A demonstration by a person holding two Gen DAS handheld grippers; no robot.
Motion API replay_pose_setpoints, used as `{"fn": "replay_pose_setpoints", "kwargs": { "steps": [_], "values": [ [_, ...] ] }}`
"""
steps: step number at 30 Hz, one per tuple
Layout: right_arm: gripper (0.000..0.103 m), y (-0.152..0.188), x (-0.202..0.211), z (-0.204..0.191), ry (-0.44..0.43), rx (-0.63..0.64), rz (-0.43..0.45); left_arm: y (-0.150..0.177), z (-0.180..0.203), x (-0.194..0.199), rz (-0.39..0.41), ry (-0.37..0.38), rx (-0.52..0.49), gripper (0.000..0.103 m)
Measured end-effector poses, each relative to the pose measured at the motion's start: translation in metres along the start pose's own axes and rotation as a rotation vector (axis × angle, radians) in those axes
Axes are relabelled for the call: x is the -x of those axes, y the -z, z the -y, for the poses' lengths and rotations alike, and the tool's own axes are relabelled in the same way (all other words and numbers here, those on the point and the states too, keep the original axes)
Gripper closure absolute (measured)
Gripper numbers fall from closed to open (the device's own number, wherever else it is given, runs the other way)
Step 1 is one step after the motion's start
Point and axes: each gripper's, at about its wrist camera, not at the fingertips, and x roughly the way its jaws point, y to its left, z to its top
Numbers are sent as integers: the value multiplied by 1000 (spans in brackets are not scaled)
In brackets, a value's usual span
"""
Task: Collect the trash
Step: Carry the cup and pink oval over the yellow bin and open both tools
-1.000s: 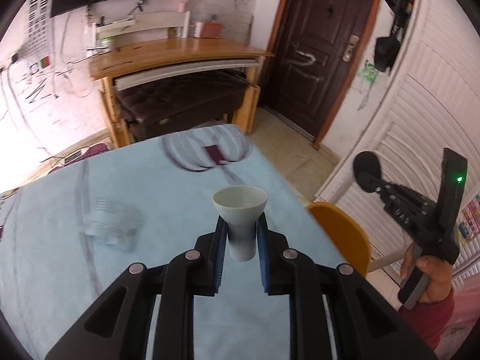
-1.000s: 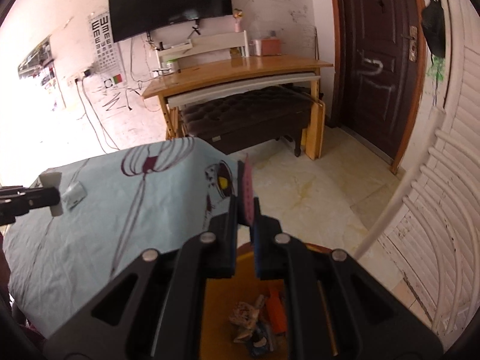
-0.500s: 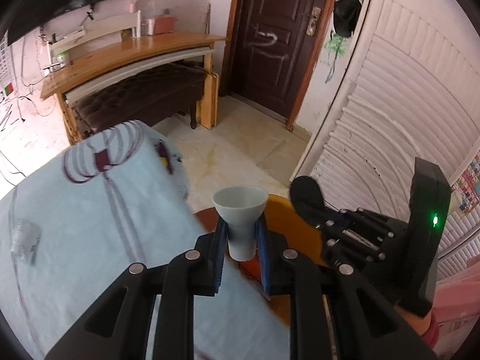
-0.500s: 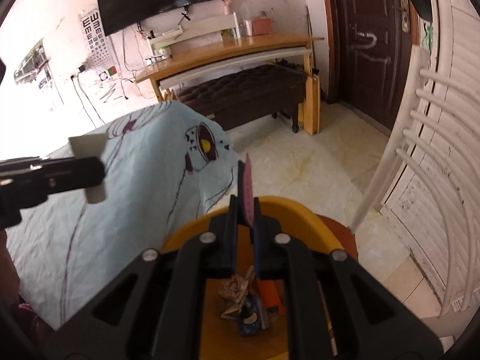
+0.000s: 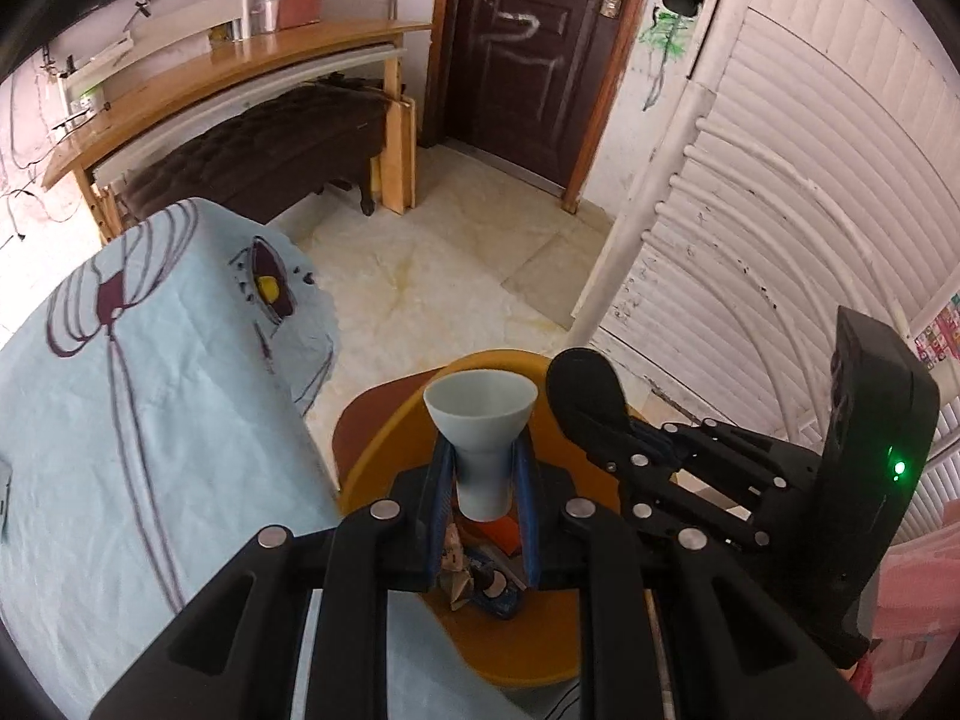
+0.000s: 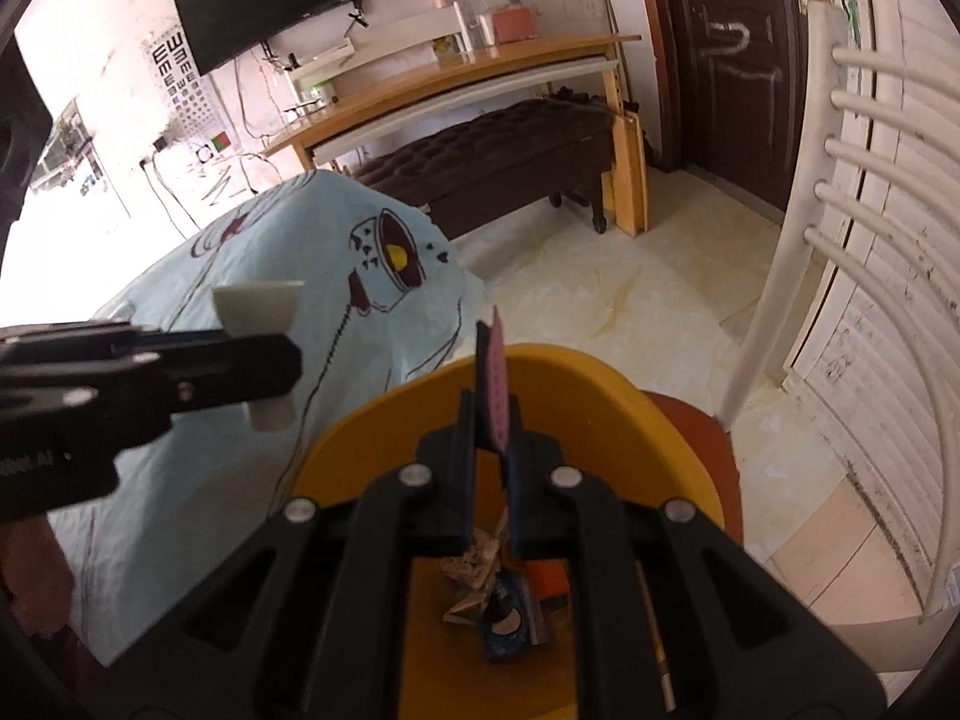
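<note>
Paper cup (image 5: 480, 443) pinched upright in left hand-held gripper (image 5: 480, 480) above yellow bin (image 5: 384, 444); right pinches pink card (image 6: 495, 384).

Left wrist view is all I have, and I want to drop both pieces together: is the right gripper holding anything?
Observer: Yes. The right gripper is shut on a thin pink card, standing on edge between its jaws.
Operator: Is it over the bin?
Observer: In the right wrist view, the yellow bin opens directly below those jaws.
Operator: And my cup?
Observer: From that side the cup shows left of the bin's rim, against the tablecloth. I can't confirm that it is over the bin.
</note>
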Motion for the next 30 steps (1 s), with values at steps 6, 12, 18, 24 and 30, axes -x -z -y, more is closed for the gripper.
{"fn": "replay_pose_setpoints", "kwargs": {
  "steps": [6, 12, 18, 24, 30],
  "values": [
    [94, 5, -3, 6, -4, -9, -13, 2, 6, -11, -36, 15, -9, 87],
    [84, 5, -2, 8, 2, -15, -17, 1, 4, -8, -24, 5, 11, 55],
    [57, 6, -2, 2, 15, 12, -22, -2, -4, 1, 15, 7, 57, 33],
    [39, 7, -3, 2, 7, 19, -24, 1, -14, 10, 34, 7, 84, 32],
    [19, 4, 1, -4, -1, 24, -6, 5, -31, 31, 77, -23, 115, 30]
  ]
}}
